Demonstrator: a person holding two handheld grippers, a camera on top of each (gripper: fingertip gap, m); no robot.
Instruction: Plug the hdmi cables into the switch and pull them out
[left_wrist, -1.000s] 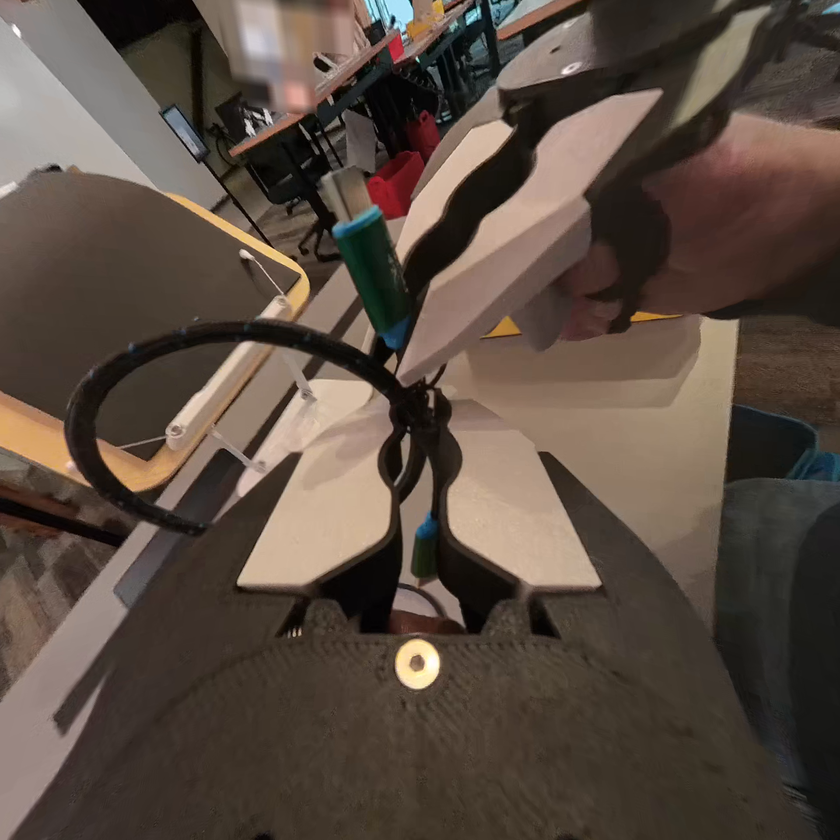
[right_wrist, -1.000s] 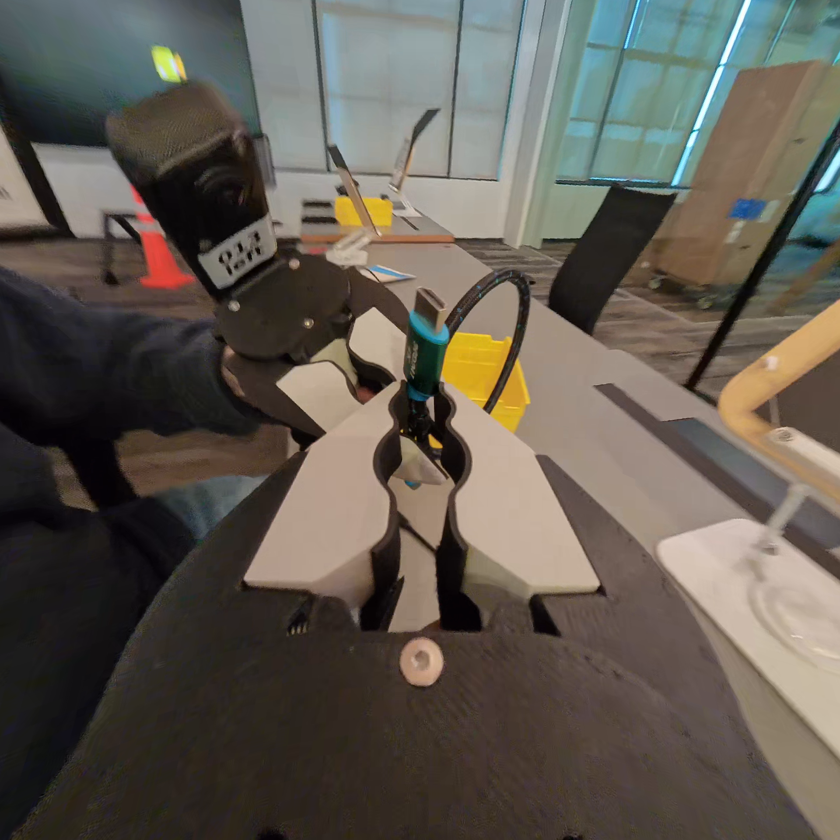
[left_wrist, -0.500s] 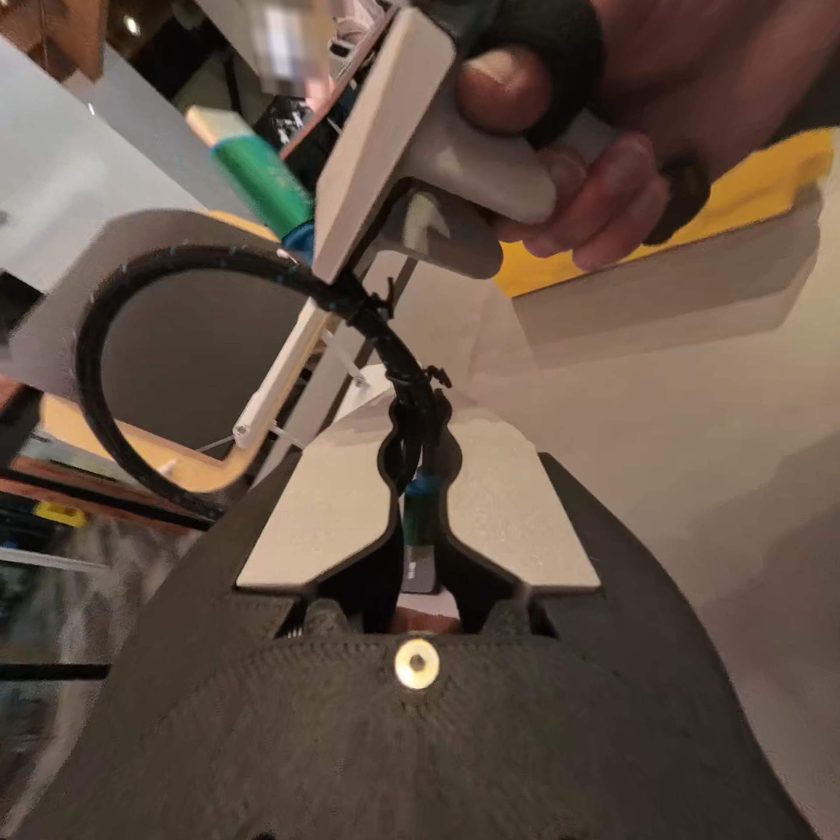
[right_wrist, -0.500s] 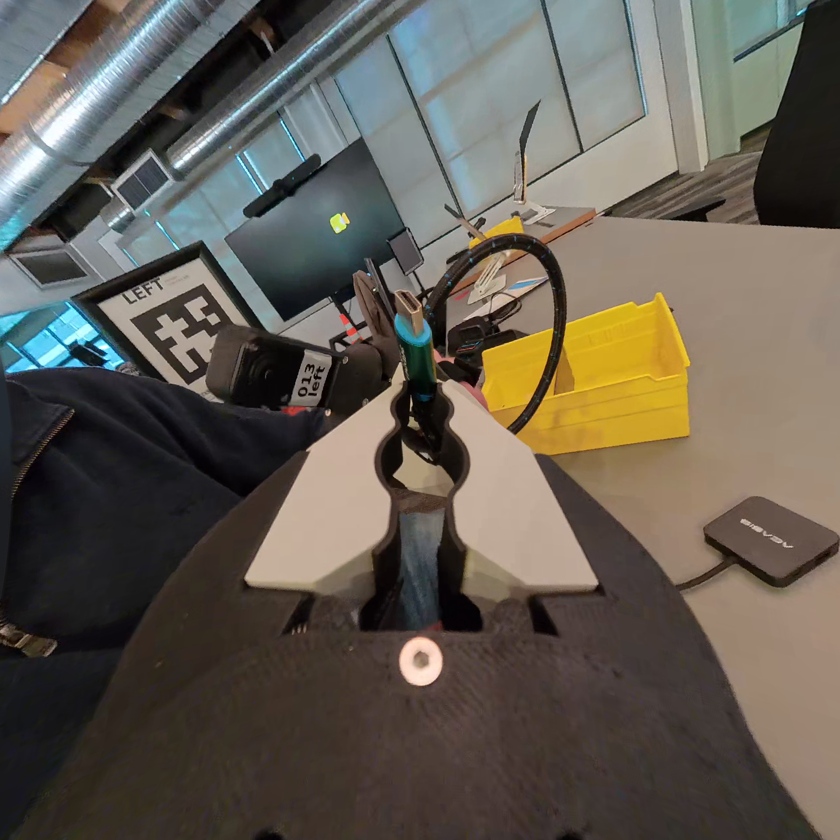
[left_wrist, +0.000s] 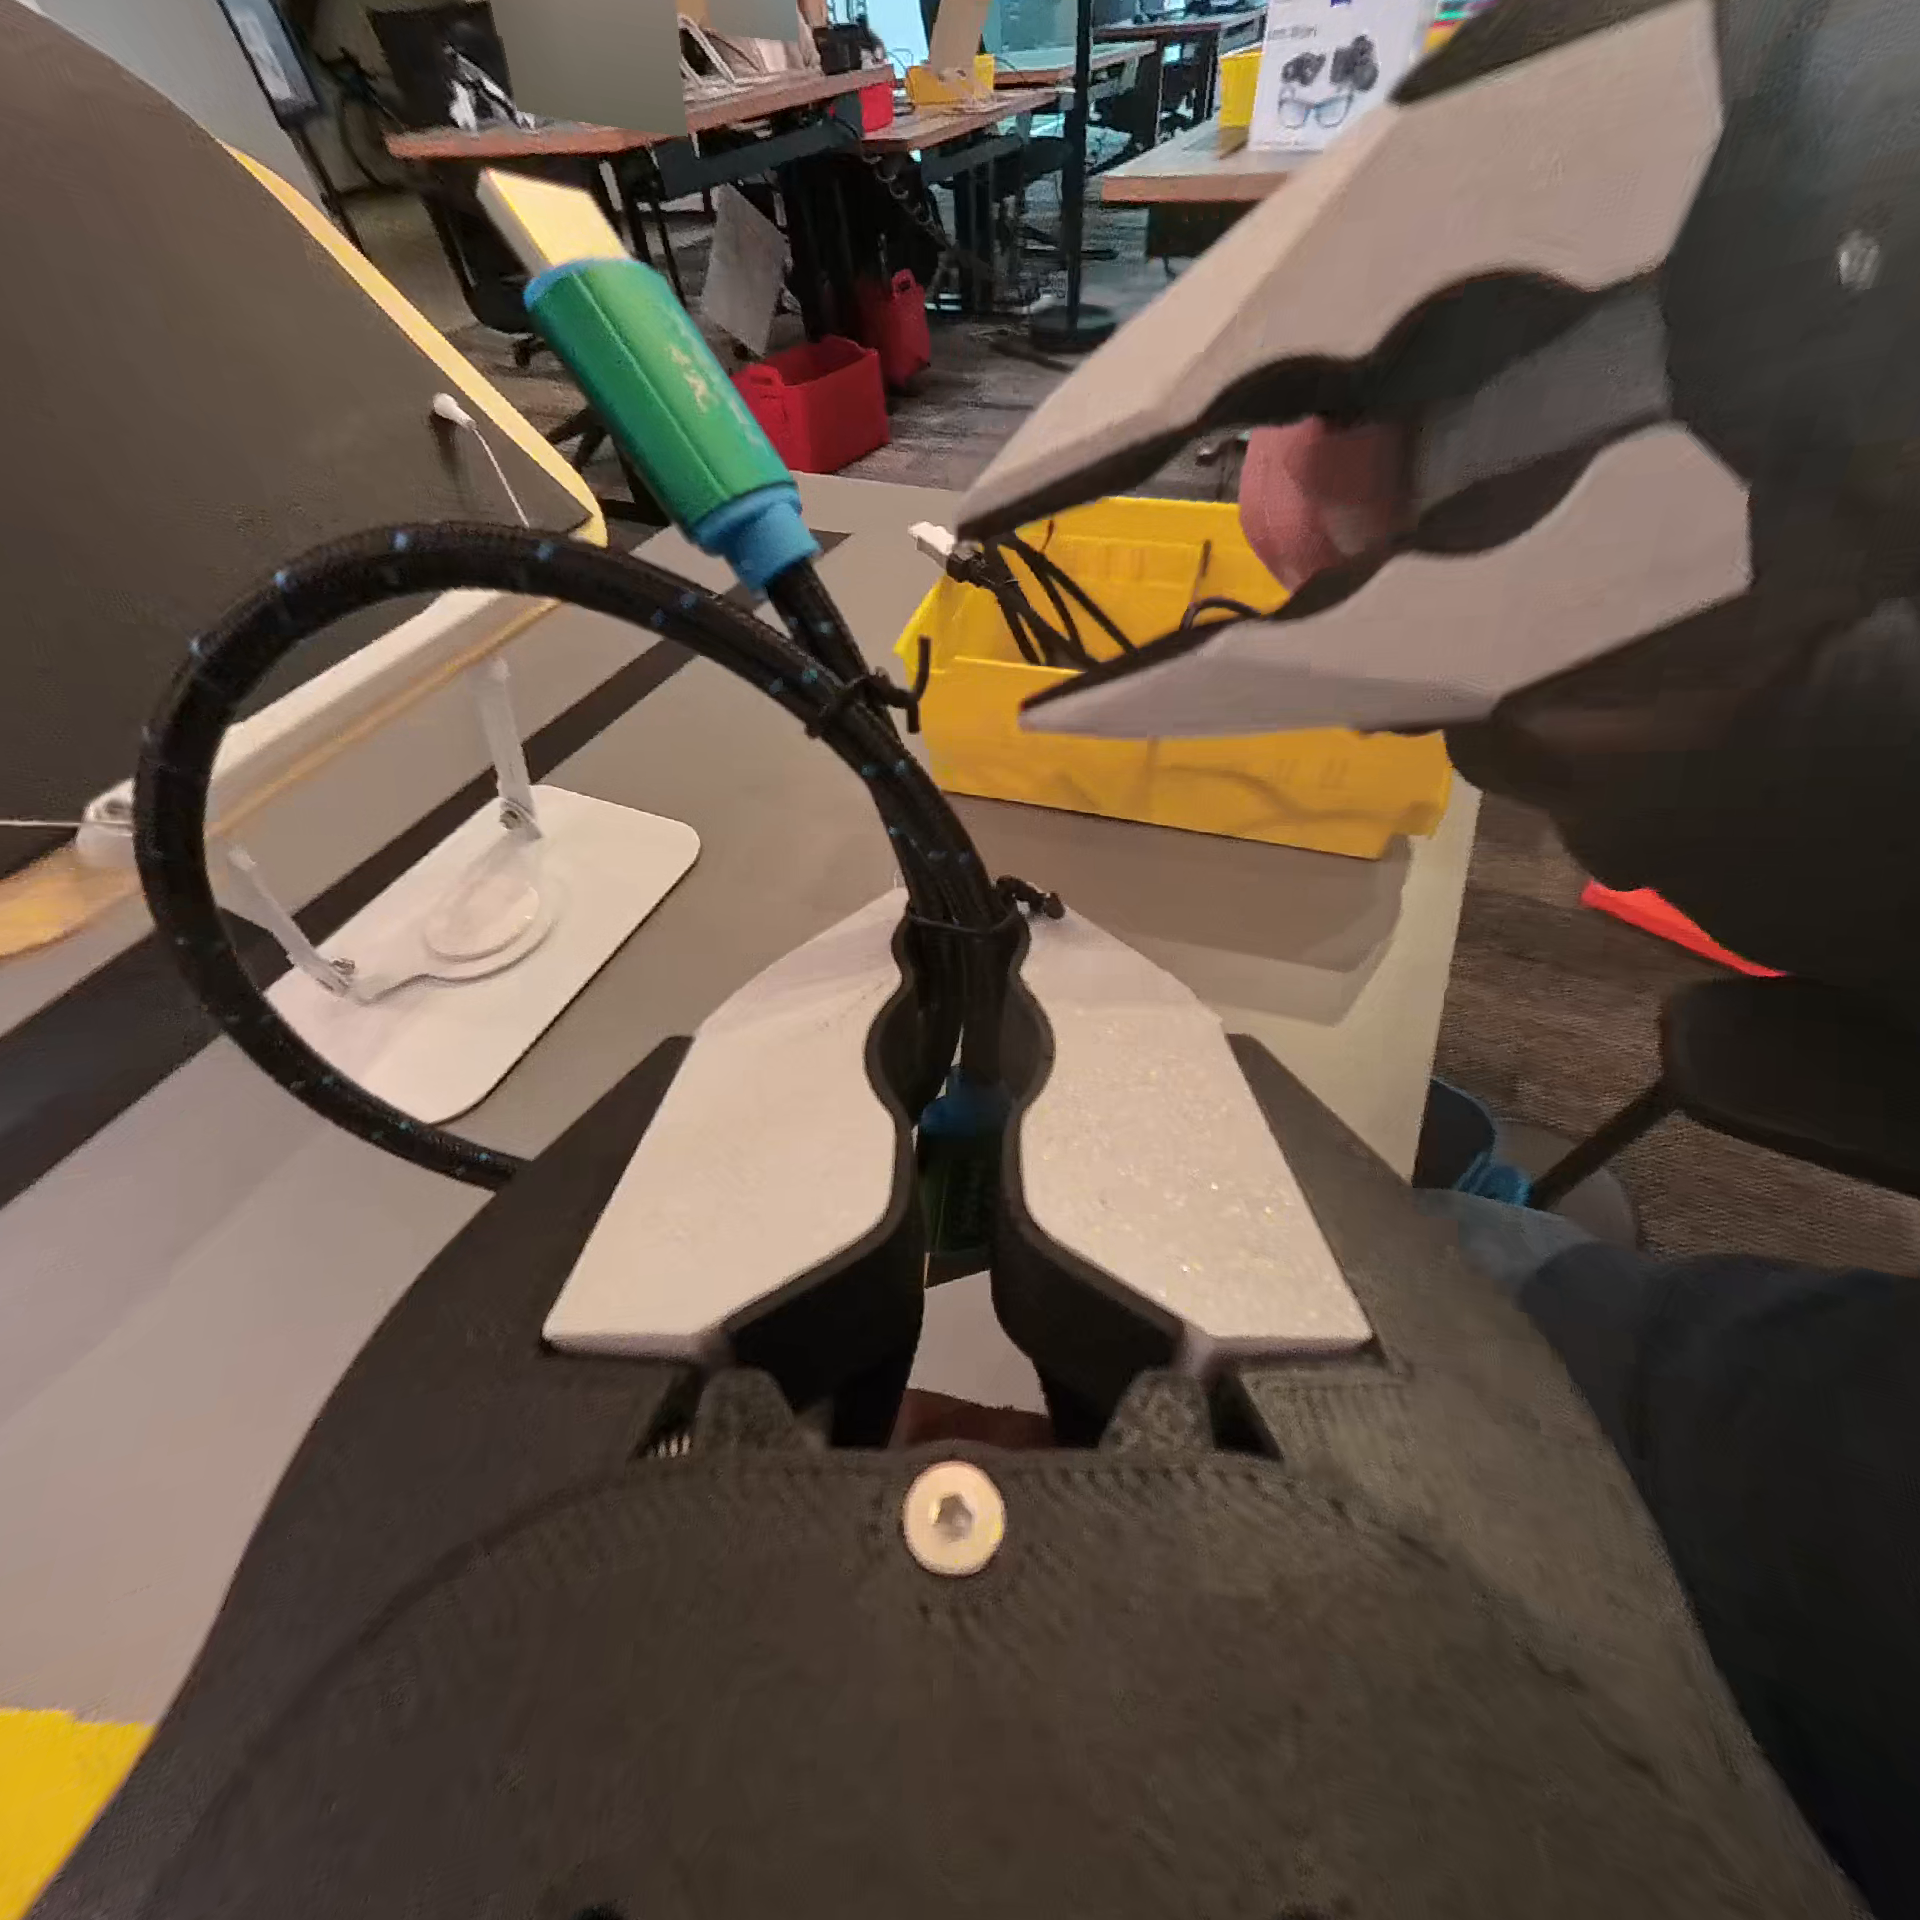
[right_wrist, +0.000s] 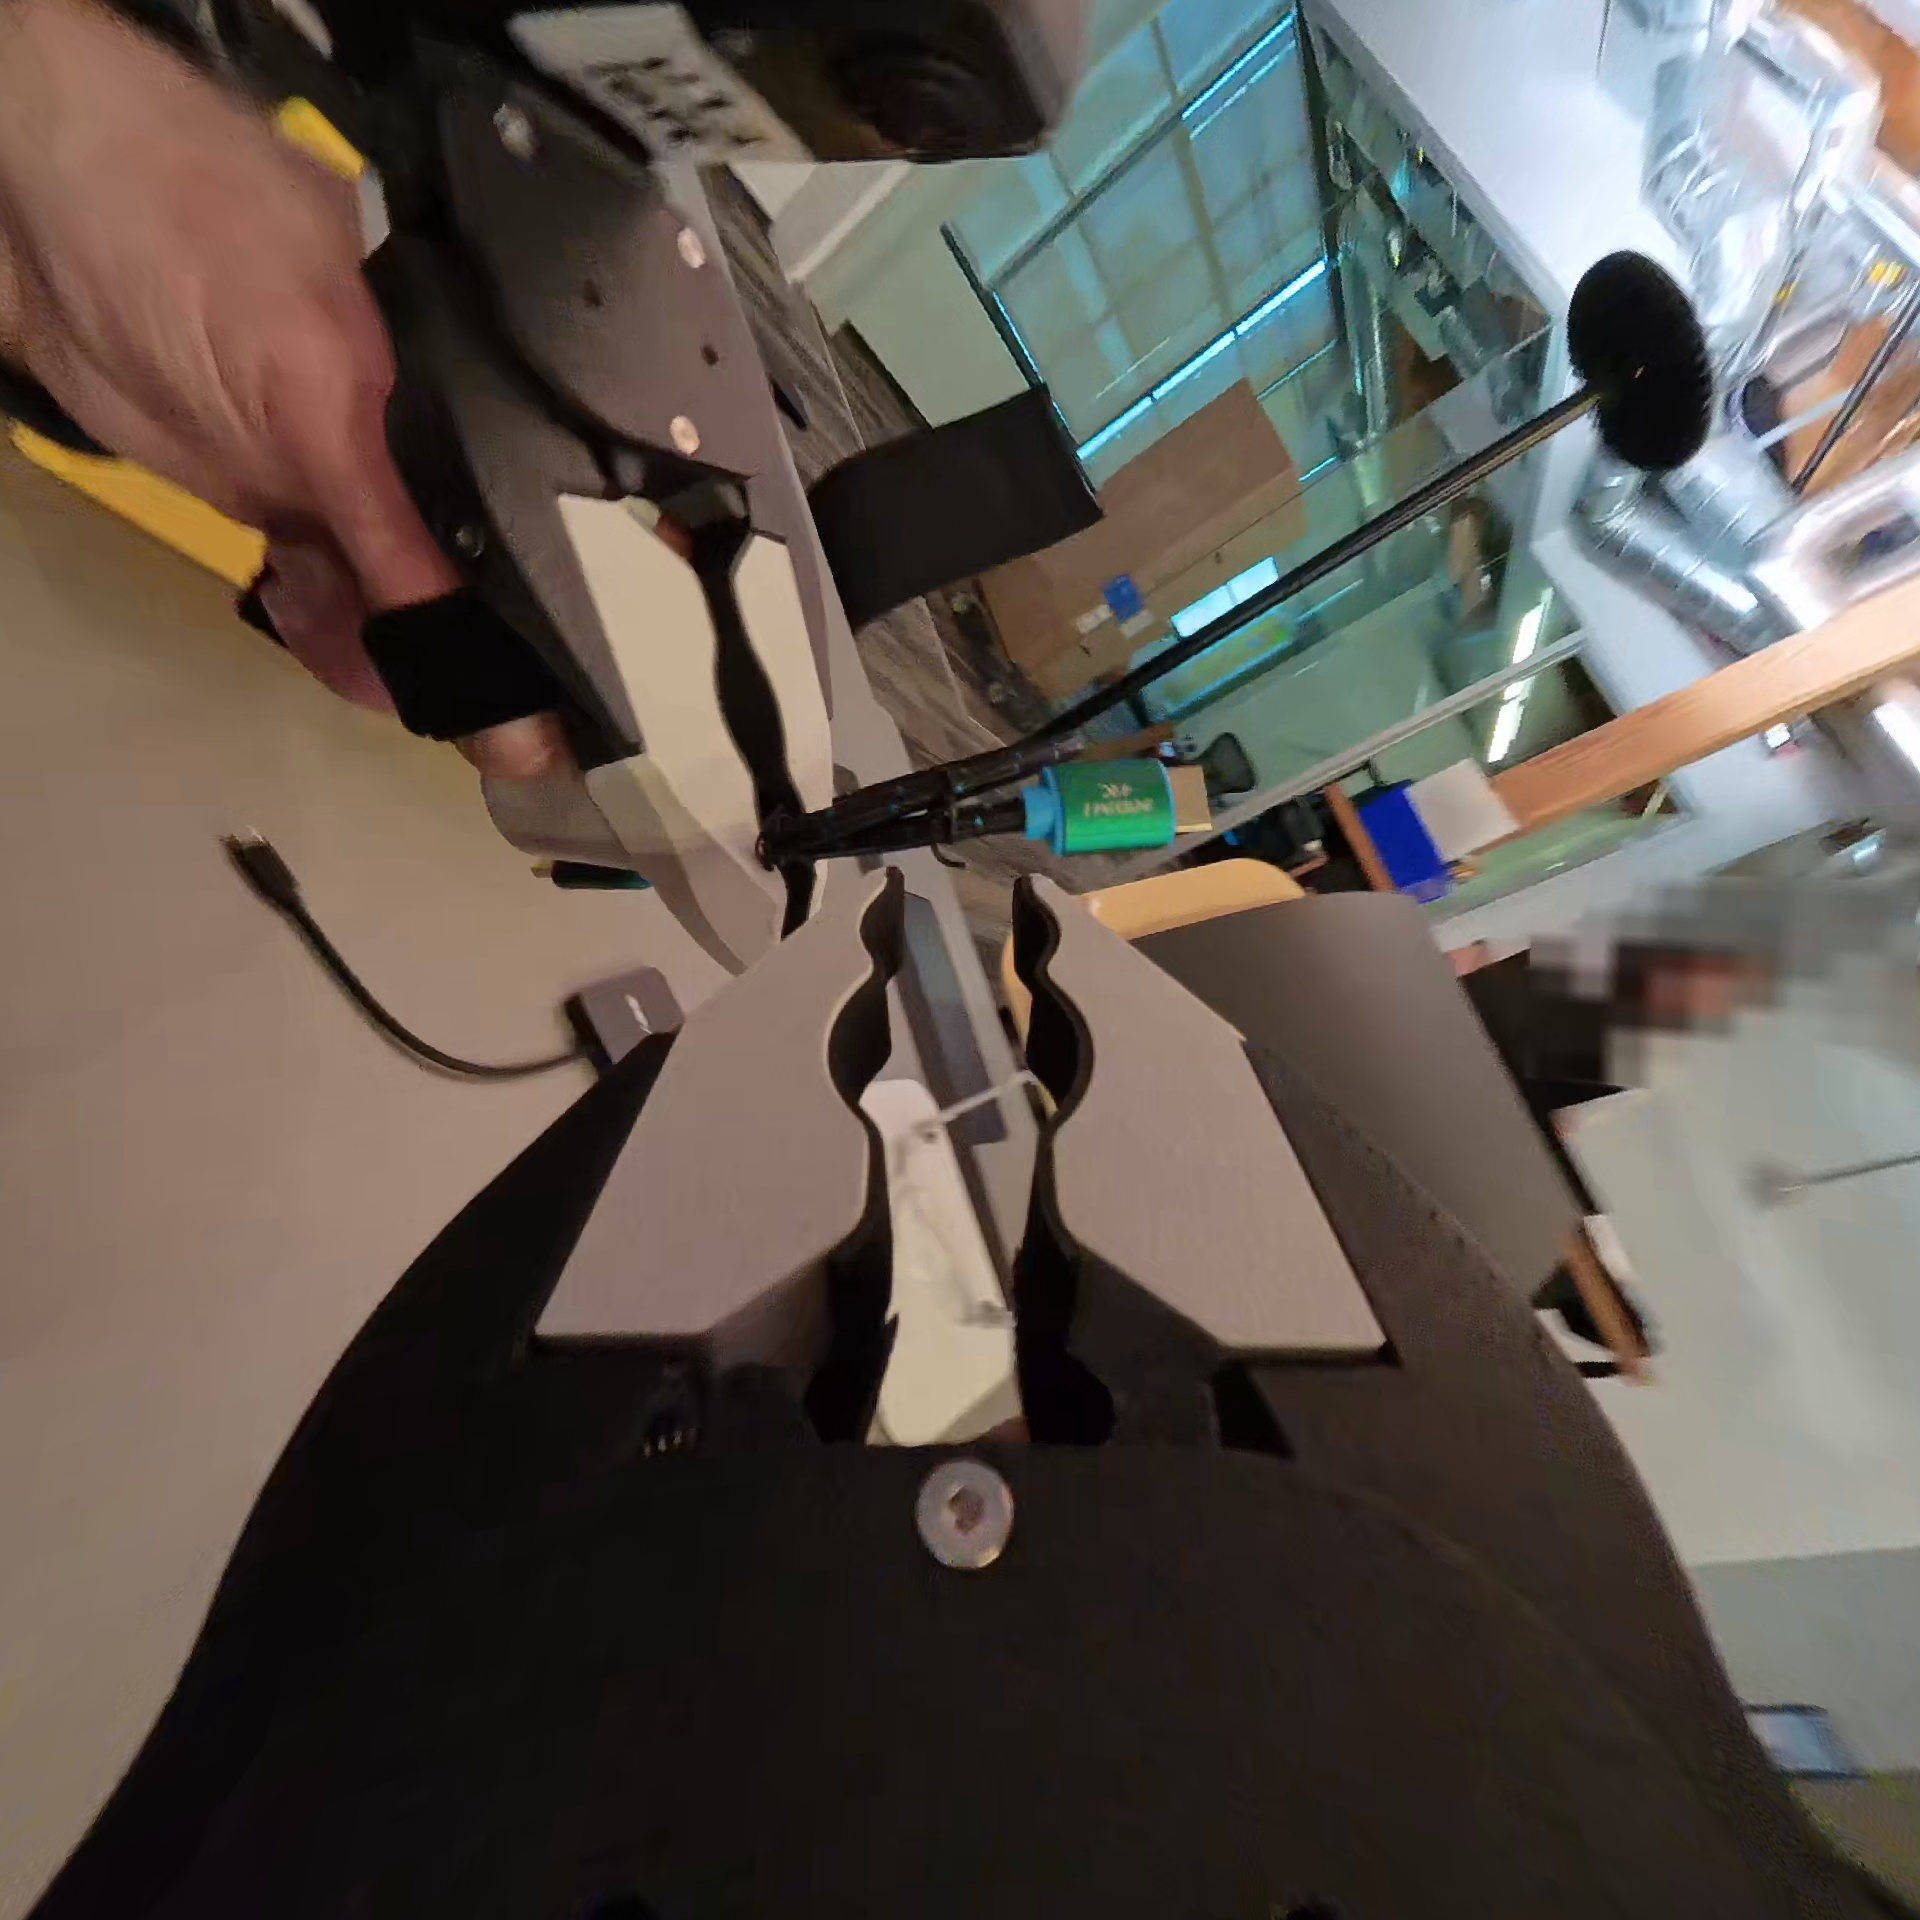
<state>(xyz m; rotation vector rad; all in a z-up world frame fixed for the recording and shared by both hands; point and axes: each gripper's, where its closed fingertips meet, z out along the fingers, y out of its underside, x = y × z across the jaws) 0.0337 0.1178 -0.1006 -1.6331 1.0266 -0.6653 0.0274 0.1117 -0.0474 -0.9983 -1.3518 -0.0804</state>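
Right gripper (right_wrist: 951, 894) has let go of cable since half second ago: fingers now parted, empty, tips just short of green plug (right_wrist: 1107, 808). Left gripper (left_wrist: 961, 935) clamped on bundled braided HDMI cable (left_wrist: 312, 665), zip-tied loop arcing left, plug free in air; likely presents plug for regrasp. Plug shell smooth metallic, blue collar, flat gold tip. Switch (right_wrist: 621, 1023), flat dark box with thin lead, lies on grey table (right_wrist: 156, 1143), nothing plugged. Yellow bin (left_wrist: 1174, 769) beyond.
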